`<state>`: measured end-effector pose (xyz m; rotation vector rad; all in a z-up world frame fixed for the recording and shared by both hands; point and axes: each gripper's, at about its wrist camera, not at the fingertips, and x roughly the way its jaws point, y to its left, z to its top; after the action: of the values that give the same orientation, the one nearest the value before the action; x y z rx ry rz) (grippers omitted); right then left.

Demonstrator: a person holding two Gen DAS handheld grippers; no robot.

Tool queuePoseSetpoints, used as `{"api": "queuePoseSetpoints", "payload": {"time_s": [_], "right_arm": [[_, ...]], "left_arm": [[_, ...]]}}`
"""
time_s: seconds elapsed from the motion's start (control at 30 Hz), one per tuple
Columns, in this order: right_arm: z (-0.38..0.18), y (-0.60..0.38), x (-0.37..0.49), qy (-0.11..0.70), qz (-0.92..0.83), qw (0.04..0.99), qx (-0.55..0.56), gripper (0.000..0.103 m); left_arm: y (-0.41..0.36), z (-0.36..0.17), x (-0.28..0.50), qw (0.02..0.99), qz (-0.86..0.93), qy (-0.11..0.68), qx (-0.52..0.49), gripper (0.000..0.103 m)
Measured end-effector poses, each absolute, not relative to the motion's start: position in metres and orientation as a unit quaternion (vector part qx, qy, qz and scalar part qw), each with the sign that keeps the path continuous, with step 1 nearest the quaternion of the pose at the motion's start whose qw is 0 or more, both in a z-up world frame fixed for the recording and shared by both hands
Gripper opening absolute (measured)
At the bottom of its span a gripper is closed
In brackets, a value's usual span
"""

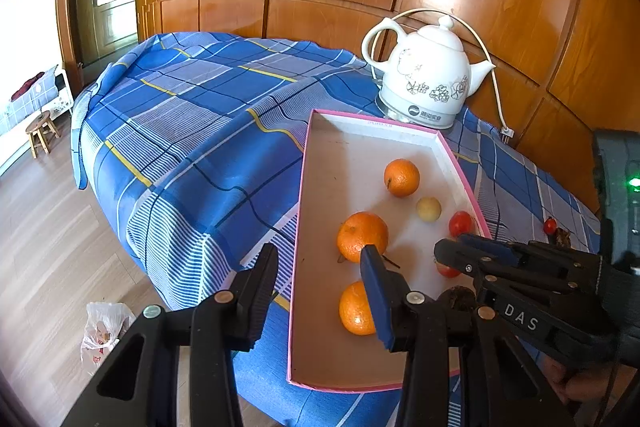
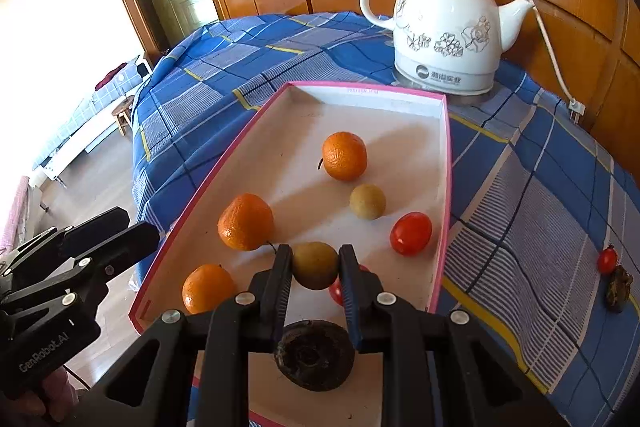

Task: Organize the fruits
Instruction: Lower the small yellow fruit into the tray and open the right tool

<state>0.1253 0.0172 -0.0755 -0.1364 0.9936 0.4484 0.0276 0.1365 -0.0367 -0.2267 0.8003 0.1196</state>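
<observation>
A pink-rimmed shallow box (image 1: 306, 163) (image 2: 446, 155) lies on the blue checked cloth. In it are three oranges (image 1: 401, 177) (image 1: 361, 235) (image 1: 355, 309), a small yellowish fruit (image 1: 428, 208) (image 2: 367, 201), a red tomato (image 1: 460, 223) (image 2: 411, 233) and a dark round fruit (image 2: 314, 355). My right gripper (image 2: 315, 267) is shut on a brownish-yellow round fruit (image 2: 315, 265) just above the box floor. My left gripper (image 1: 320, 283) is open and empty over the box's left rim. Another red tomato (image 2: 335, 289) is partly hidden behind the right gripper.
A white ceramic kettle (image 1: 426, 75) (image 2: 444, 27) with a cord stands behind the box. A small tomato (image 2: 607, 259) (image 1: 550, 225) and a dark brown lump (image 2: 618, 287) lie on the cloth to the right. A plastic bag (image 1: 104, 335) lies on the floor.
</observation>
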Motion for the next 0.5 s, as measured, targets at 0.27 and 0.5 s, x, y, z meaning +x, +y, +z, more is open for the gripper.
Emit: {"api": "queuePoseSetpoints", "payload": {"time_s": [0.27,0.5], "right_arm": [[-0.073,0.009,0.122,0.469,0.204,0.858,-0.056,0.025],[-0.07,0.011,0.113,0.461,0.206,0.861,-0.068,0.025]], "left_arm": [[0.135,-0.039,0.027,0.913,0.058,0.39,-0.108,0.043],[0.134,-0.039,0.027,0.913,0.058,0.389,-0.107,0.043]]}}
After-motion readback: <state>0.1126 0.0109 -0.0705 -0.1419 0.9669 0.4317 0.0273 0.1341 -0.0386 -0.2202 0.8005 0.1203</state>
